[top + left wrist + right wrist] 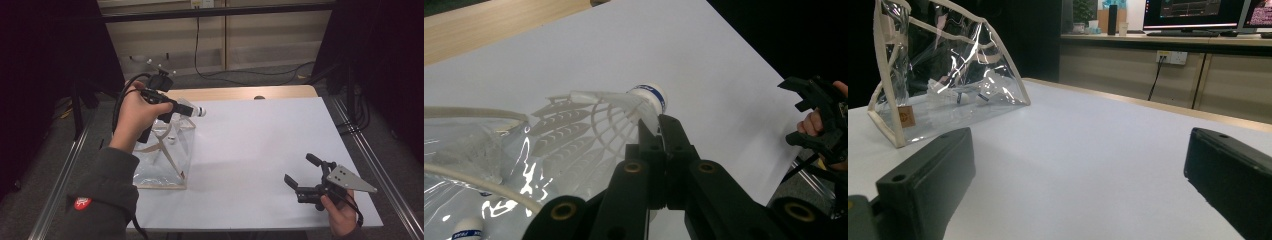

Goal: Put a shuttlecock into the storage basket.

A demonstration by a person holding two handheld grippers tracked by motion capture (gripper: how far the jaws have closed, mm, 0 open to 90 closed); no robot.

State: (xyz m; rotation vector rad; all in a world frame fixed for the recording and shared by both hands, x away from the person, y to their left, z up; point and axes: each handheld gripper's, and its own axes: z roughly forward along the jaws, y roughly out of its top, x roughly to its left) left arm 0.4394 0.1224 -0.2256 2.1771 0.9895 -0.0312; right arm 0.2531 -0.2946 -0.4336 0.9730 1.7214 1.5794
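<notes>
Black jaws of the left gripper (pixel 659 131) rise from the bottom of the left gripper view, clamped on the skirt of a white shuttlecock (pixel 611 120) — its cork tip with a blue band points toward the upper middle of the frame. In the high view the shuttlecock (pixel 196 111) hangs above the top edge of a clear plastic pouch (pixel 165 160) at centre left, on the white table (pixel 260 150). More shuttlecocks (pixel 968 96) lie inside the pouch. At lower right, the right gripper (pixel 300 172) rests low over the table with jaws spread wide, nothing between them — well apart from the pouch
</notes>
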